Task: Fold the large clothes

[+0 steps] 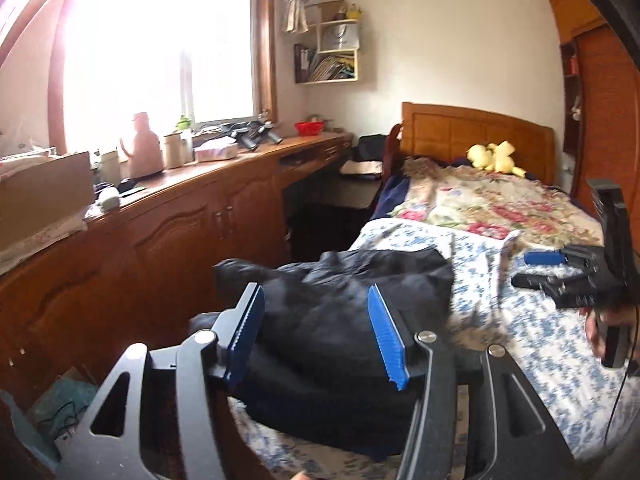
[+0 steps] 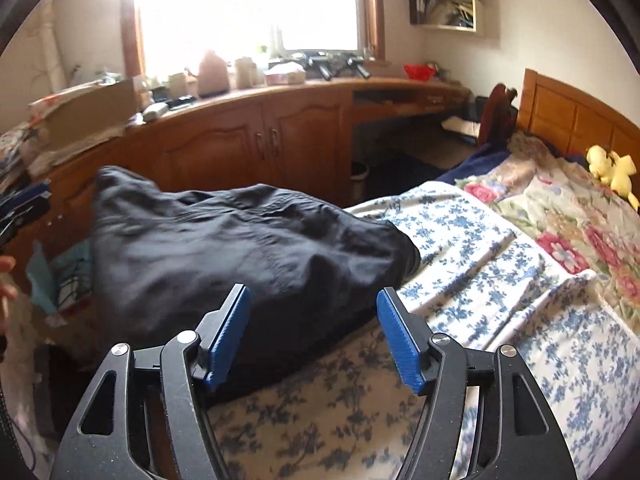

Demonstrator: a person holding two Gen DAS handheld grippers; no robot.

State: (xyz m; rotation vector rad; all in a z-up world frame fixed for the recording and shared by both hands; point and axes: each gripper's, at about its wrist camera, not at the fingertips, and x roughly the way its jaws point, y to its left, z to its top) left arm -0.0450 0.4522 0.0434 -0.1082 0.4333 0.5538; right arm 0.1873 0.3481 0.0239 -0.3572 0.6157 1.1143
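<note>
On the bed (image 2: 500,288), near its foot end, lies the big dark garment (image 2: 224,248) you are folding. It sits in a rumpled heap on the blue and white flowered sheet (image 1: 532,320), and part of it hangs over the bed's edge toward the wooden cabinets (image 1: 176,240).

Your left tongs (image 1: 316,332) are open. The blue pads (image 1: 386,338) stand apart, and nothing is pinched between them. The dark garment lies just past them, but they do not press on it.

Your right tongs (image 2: 314,336) are open too. Their blue pads (image 2: 398,344) stand wide apart, with only the garment's near edge and the sheet seen behind the gap. In the left view you can see your right tongs off to the right side, over the sheet, well apart from the garment.

Farther up the bed lies a quilt with big pink flowers (image 1: 488,204). A yellow plush toy (image 1: 494,158) rests by the wooden headboard (image 1: 476,130).

Along the wall runs a long wooden bench (image 2: 320,88) under a bright window (image 1: 160,40). It carries a pink jug (image 1: 142,148), a cardboard box (image 1: 44,188) and a red bowl (image 1: 309,128). A small shelf (image 1: 336,52) hangs on the wall above.
</note>
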